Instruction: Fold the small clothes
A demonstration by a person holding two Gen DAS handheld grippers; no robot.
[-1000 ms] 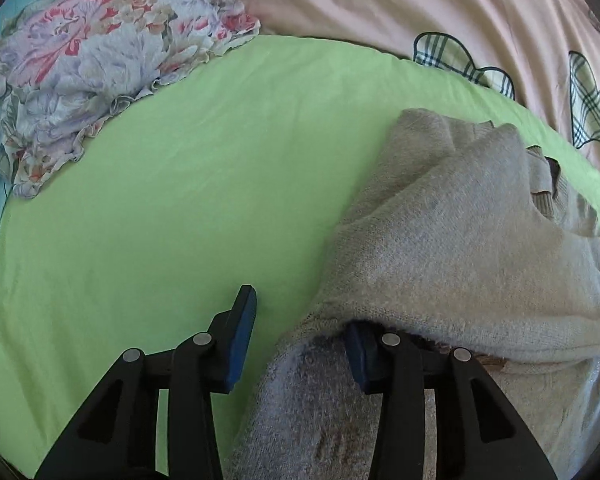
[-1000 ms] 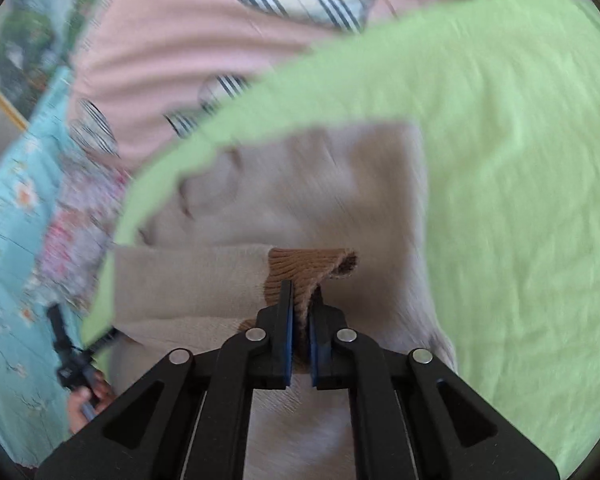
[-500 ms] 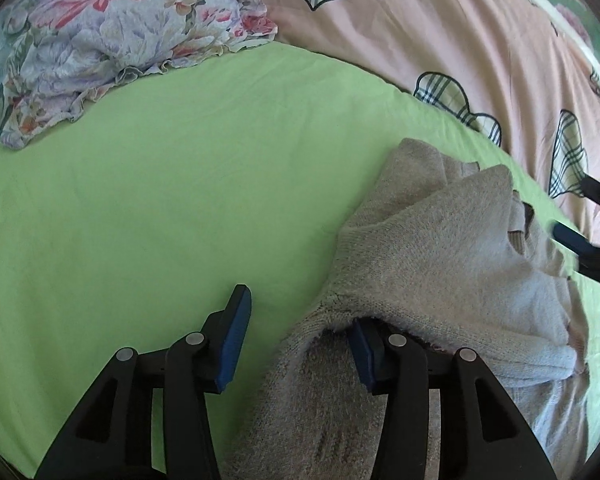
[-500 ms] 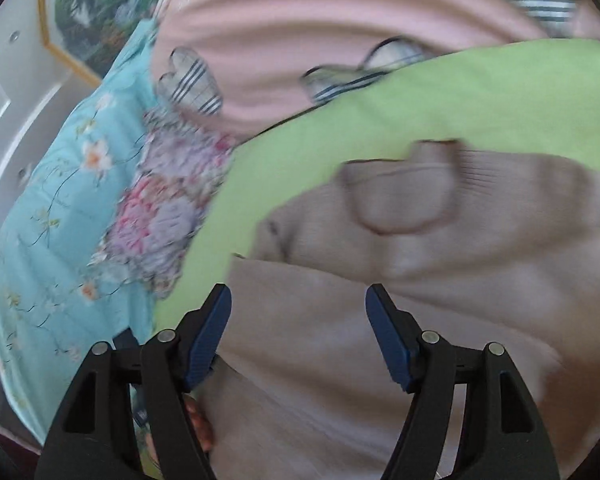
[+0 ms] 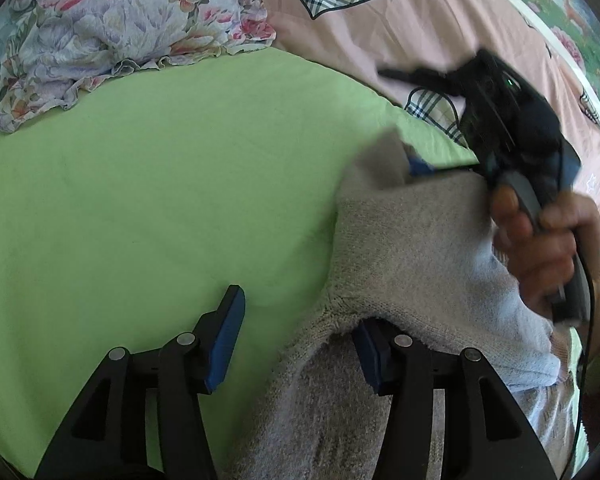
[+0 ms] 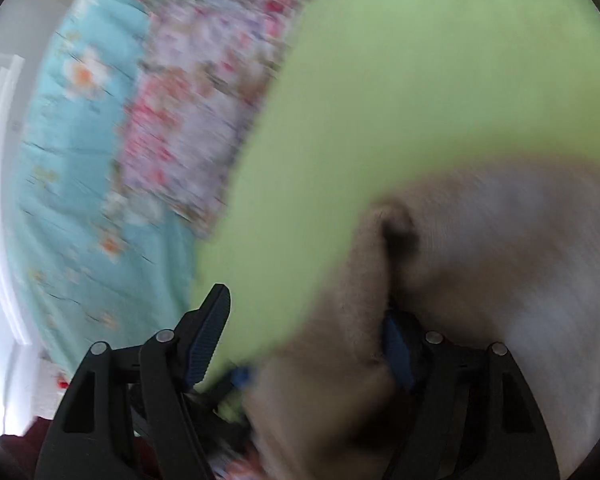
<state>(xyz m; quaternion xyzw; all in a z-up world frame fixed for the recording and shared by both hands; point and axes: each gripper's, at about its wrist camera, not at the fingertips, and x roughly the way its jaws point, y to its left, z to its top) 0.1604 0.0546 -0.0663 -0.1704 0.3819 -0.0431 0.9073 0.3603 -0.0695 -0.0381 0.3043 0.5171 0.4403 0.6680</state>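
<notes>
Two grippers work over a beige knitted sweater [image 5: 412, 248] that lies on a light green sheet [image 5: 148, 184] spread over the bed. Seen from the left wrist, the left gripper [image 5: 300, 340] has its jaws spread wide, holding nothing: its left finger hangs over bare green sheet, while its right finger sits tucked under a folded edge of the sweater, whose fabric drapes over that finger's blue pad. The garment fills the lower right of this view, already doubled over itself, with one corner reaching toward the far edge of the sheet. Beyond it, the person's right hand [image 5: 540, 240] grips the handle of the right gripper [image 6: 300, 344], whose black body is blurred; a blue fingertip [image 5: 418, 166] of that tool shows just beside the sweater's far corner. The right wrist view is heavily smeared, yet its jaws also stand apart and released, the left finger over the sheet's edge and the right finger half hidden by sweater fabric lying against it. A flowered, ruffled cloth [image 5: 112, 28] lies at the sheet's far left, a pink cover with plaid hearts [image 5: 380, 12] lies behind it, and a turquoise floral quilt [image 6: 84, 168] shows at the bedside.
</notes>
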